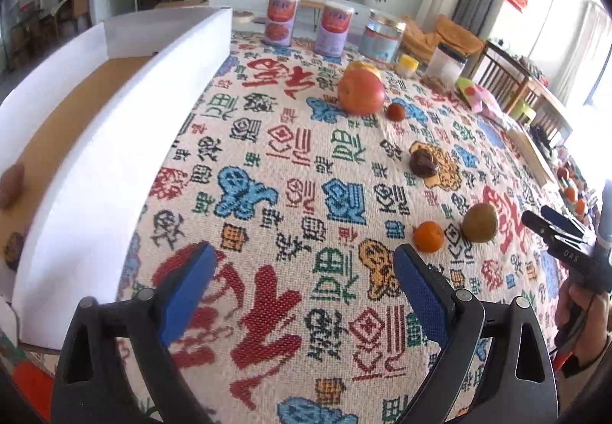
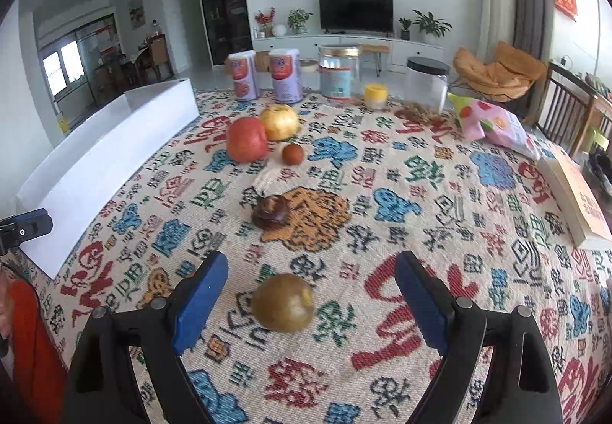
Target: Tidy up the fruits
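In the left wrist view my left gripper is open over bare patterned cloth, with nothing between its fingers. Left of it stands a white box with two brownish fruits inside. A small orange and a green-brown fruit lie just right of my right finger. Farther off are a red apple, a small red fruit and a dark brown fruit. My right gripper is open, and the green-brown fruit sits between its fingers untouched.
Two purple cans, a glass jar, a yellow-lidded jar and a black-lidded jar line the table's far edge. A yellow fruit sits behind the apple. A pink bag and a book lie at the right.
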Available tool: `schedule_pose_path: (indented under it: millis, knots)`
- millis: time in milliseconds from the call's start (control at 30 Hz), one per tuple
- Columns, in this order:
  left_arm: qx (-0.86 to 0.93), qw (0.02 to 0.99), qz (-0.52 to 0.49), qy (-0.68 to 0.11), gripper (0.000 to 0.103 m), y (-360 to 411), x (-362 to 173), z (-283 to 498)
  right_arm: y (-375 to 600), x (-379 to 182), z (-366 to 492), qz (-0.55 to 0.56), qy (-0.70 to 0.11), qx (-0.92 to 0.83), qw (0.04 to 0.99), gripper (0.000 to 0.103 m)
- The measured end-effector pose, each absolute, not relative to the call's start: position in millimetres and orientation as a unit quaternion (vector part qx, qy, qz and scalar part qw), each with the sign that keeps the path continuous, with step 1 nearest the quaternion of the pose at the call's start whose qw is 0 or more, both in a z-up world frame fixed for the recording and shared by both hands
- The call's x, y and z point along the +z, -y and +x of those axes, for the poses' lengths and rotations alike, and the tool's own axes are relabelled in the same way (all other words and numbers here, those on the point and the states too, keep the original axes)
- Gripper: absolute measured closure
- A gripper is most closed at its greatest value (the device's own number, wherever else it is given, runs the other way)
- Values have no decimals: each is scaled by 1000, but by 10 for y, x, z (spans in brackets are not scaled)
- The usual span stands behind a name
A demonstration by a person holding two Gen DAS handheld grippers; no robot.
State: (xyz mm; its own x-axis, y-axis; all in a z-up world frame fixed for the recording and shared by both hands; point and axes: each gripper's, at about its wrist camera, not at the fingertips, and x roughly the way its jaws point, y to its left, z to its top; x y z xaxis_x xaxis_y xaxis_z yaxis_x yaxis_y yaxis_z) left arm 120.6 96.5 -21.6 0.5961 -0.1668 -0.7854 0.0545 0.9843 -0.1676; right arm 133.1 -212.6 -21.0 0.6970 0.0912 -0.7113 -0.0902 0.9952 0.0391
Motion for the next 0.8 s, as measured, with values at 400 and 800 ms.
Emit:
schedule_pose_path:
  millis: [400, 800]
  knots:
    - [-24, 897, 12, -442, 8, -541, -727, 1606, 3148, -827, 1121, 31, -449, -68, 890, 3]
    - [-13, 894, 12, -448, 2, -533, -774, 1679, 3109, -862, 1117, 29, -452, -68, 889, 0]
